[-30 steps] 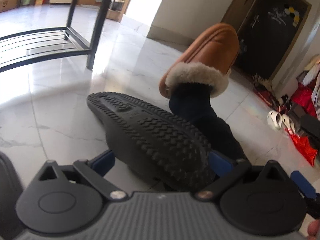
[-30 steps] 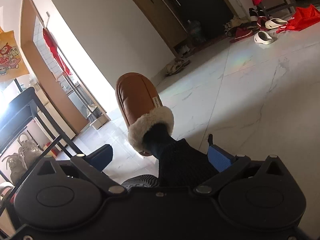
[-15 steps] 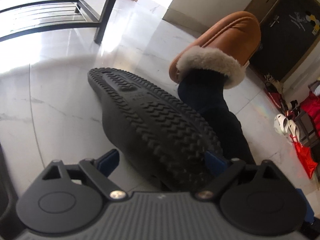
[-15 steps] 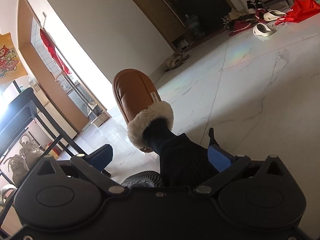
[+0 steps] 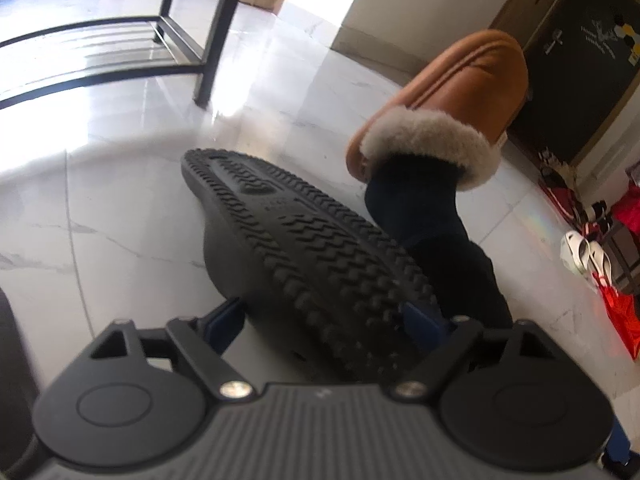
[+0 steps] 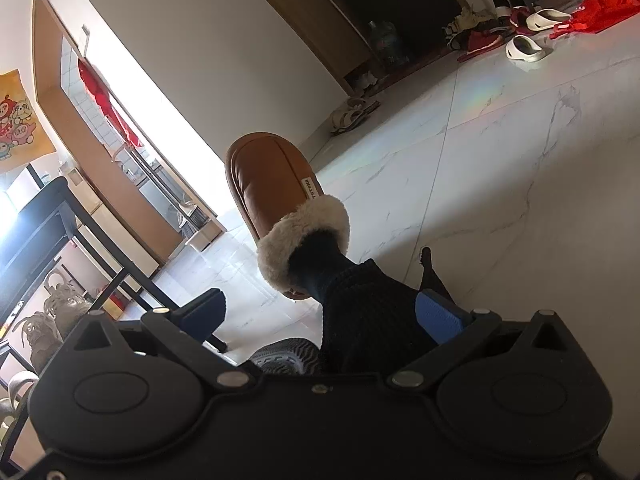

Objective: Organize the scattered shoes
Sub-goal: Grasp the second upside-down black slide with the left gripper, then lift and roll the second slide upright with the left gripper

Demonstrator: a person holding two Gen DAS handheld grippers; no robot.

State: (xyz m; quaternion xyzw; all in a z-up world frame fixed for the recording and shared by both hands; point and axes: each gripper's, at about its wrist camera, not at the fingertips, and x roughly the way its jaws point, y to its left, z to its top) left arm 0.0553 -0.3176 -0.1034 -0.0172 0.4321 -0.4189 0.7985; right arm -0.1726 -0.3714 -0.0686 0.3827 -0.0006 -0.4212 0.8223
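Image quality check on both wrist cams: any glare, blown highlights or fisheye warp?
Left wrist: glare blows out the floor by the rack; edges bow, corners go dark. Right wrist: doorway is overexposed, a rainbow flare lies on the tiles, walls curve, the slipper is sharp.

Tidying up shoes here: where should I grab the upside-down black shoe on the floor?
Pinch the black shoe across its width at the near end, on its two side walls, coming in low from that end. It lies sole up, so the flat treaded sole offers no hold from above.
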